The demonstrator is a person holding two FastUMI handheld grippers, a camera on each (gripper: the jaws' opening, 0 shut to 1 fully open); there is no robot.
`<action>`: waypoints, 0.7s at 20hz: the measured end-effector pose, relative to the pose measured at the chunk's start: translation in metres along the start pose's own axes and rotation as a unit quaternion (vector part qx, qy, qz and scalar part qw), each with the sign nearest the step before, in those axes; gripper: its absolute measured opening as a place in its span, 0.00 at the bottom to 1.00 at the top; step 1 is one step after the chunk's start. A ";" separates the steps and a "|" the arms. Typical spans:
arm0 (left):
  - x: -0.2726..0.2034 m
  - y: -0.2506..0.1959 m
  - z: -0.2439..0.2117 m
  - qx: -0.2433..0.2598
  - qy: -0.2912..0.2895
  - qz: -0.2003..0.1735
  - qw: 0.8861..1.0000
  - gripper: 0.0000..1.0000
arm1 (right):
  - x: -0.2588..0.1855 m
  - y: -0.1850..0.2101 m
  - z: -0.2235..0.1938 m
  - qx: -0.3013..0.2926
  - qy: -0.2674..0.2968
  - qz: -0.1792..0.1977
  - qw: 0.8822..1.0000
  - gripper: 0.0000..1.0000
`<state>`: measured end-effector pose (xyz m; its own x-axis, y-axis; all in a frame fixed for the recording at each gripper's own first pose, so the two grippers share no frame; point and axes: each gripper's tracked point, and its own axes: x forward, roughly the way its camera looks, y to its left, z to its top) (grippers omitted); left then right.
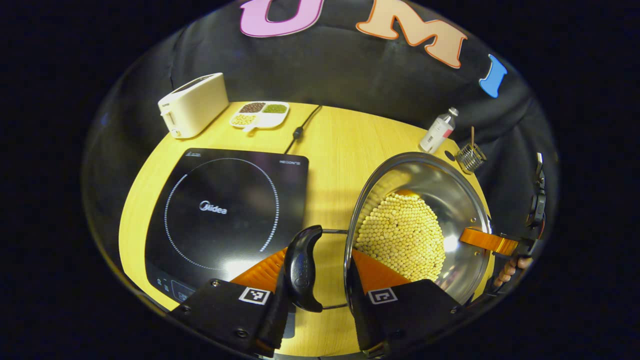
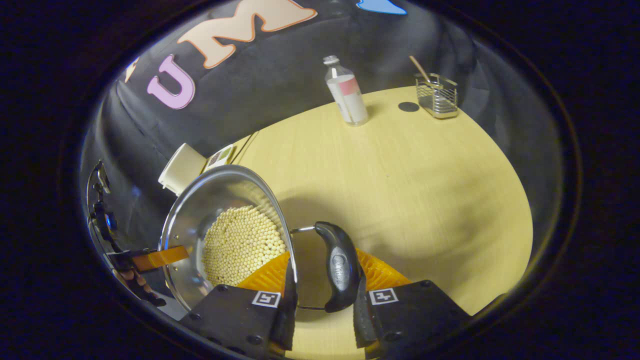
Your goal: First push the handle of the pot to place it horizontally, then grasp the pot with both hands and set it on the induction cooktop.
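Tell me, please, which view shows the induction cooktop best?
The left gripper view: the induction cooktop lies there nearly whole on the table, its ring and front controls visible, left of the pot. In the right gripper view I cannot make it out.

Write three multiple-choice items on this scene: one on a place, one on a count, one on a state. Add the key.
1. Where is the pot?
A. on the cooktop
B. beside the cooktop, over the table
C. on the dish

2. How many dish compartments are filled?
A. one
B. three
C. five

3. What state is the pot in?
A. empty
B. full of water
C. holding pale beans

Key: 1 B, the cooktop's glass is bare and the pot is to its side; 2 B, there are brown, green and yellow fillings; 3 C, round beans heap inside.
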<state>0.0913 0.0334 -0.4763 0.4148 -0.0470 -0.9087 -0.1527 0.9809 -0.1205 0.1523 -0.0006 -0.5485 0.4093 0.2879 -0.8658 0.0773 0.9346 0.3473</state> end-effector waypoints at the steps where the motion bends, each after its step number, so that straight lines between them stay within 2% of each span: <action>1: -0.005 0.007 0.000 -0.004 -0.003 0.004 1.000 0.57 | 0.001 0.008 -0.001 -0.004 0.001 0.005 1.000 0.42; 3: -0.014 0.021 0.001 -0.012 -0.007 0.009 1.000 0.59 | 0.002 0.024 -0.002 -0.011 0.003 0.014 1.000 0.43; 7: -0.022 0.052 0.008 -0.018 -0.017 0.007 1.000 0.57 | 0.006 0.060 -0.005 -0.018 0.003 0.019 1.000 0.42; 9: -0.021 0.072 0.010 -0.026 -0.015 0.003 1.000 0.57 | 0.009 0.078 -0.009 -0.021 0.006 0.015 1.000 0.42; 10: -0.020 0.082 0.011 -0.029 -0.014 0.001 0.999 0.57 | 0.014 0.088 -0.011 -0.023 0.008 0.013 1.000 0.49; 14: -0.014 0.125 0.018 -0.037 -0.014 -0.012 0.999 0.58 | 0.029 0.127 -0.021 -0.031 0.015 -0.004 0.999 0.49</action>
<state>0.0827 0.1597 -0.4713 0.4431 -0.0651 -0.8941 -0.2067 0.9631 -0.1726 0.1551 0.1311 -0.5373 0.3814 0.2859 -0.8791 0.0225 0.9478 0.3180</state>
